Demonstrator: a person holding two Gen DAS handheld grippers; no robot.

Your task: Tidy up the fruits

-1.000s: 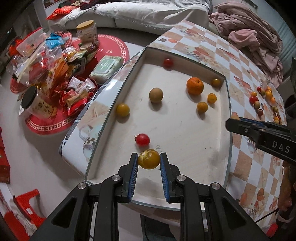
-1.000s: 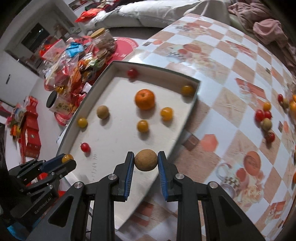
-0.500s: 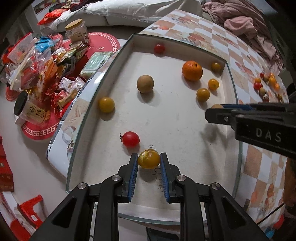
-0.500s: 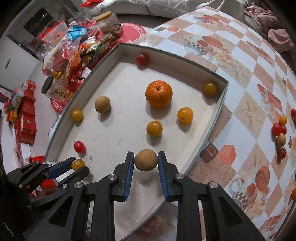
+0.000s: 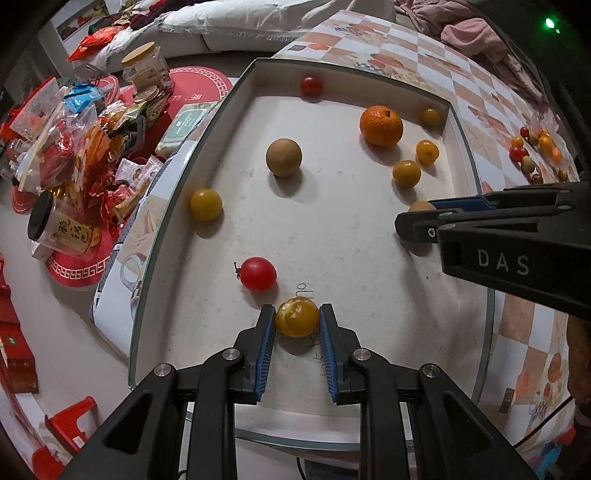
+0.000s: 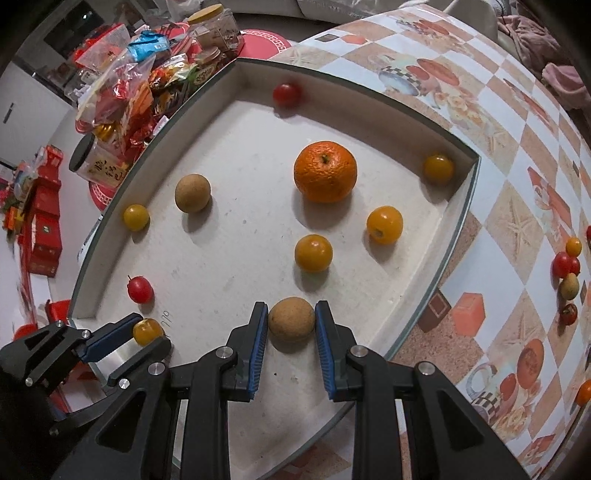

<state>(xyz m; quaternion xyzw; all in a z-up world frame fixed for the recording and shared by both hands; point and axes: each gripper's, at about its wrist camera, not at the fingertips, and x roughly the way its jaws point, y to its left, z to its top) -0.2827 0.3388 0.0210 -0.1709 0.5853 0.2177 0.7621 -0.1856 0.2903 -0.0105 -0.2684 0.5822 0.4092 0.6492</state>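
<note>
A shallow white tray on the tiled table holds an orange, a brown round fruit, red tomatoes and several small yellow fruits. My left gripper is shut on a yellow fruit low over the tray's near end, beside a red tomato. My right gripper is shut on a brown round fruit low over the tray's near right part. The right gripper also shows in the left wrist view.
A small heap of loose fruits lies on the tiled table right of the tray. Snack bags and jars crowd the floor on the left. A pink blanket lies at the far right.
Both grippers have moved forward and lower over the tray, each still holding its fruit. The right gripper has come from the table's edge to over the tray.
</note>
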